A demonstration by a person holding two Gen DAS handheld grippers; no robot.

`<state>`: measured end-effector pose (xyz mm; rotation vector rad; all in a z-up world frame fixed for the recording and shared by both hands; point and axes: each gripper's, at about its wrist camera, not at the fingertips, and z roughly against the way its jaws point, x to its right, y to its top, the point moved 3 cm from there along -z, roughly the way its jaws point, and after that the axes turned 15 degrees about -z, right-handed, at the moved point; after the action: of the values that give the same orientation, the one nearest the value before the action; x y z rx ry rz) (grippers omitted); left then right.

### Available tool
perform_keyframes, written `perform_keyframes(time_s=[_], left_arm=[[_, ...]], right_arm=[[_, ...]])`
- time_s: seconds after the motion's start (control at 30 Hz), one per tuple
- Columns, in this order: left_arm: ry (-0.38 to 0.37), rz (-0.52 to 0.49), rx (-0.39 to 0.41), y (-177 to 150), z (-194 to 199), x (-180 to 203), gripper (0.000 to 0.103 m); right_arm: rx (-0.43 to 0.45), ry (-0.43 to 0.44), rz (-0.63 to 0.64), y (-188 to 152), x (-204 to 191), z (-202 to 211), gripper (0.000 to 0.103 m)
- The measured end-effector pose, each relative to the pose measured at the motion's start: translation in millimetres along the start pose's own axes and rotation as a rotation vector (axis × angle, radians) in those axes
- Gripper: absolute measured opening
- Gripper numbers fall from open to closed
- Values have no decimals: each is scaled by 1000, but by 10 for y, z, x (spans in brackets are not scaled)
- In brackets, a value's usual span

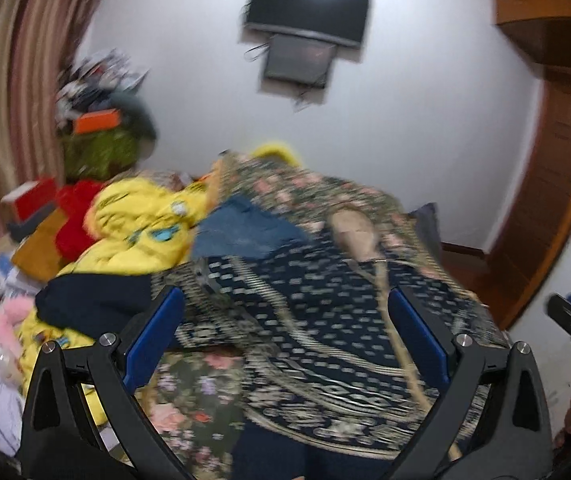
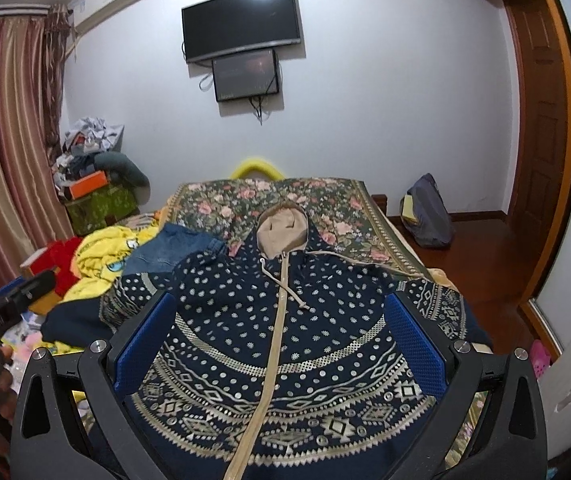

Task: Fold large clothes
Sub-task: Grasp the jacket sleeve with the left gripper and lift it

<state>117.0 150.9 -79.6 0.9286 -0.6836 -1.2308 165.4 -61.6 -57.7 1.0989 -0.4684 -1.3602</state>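
The hoodie (image 2: pixel 285 340) lies flat on the bed (image 2: pixel 269 196), zipped, hood at 12 o'clock. The left gripper (image 1: pixel 285 340) and right gripper (image 2: pixel 281 340) hang over it, fingers wide apart, holding nothing. No writing is clear enough to read.

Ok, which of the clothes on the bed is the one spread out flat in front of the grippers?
The navy patterned zip hoodie, lying front-up with its beige-lined hood at the far end. The yellow jacket and the jeans sit bunched to its left.
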Motion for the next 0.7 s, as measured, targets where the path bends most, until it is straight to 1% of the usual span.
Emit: perform_keyframes(time_s=[0.1, 0.23, 0.33, 0.4, 0.47, 0.53, 0.63, 0.7], left_arm=[[76, 25, -50, -57, -235, -322, 102], [104, 44, -99, -137, -462, -688, 102], [118, 102, -129, -236, -615, -1024, 102], [105, 144, -153, -335, -724, -1245, 102], [87, 188, -208, -494, -886, -1495, 102], [75, 235, -256, -661, -1007, -1694, 102], [19, 326, -328, -933, -1174, -1936, 102], [-5, 369, -369, -1103, -1267, -2067, 100]], right_arm=[[-33, -10, 9, 9, -15, -231, 103], [-70, -21, 36, 47, -49, -530, 103], [-97, -33, 67, 79, -95, -774, 103], [-127, -33, 77, 95, -125, -938, 103], [-170, -17, 85, 88, -141, -1120, 103], [-217, -21, 85, 44, -130, -1296, 103], [-270, -39, 100, -62, -118, -1487, 103], [-303, -54, 114, -131, -108, -1612, 103]])
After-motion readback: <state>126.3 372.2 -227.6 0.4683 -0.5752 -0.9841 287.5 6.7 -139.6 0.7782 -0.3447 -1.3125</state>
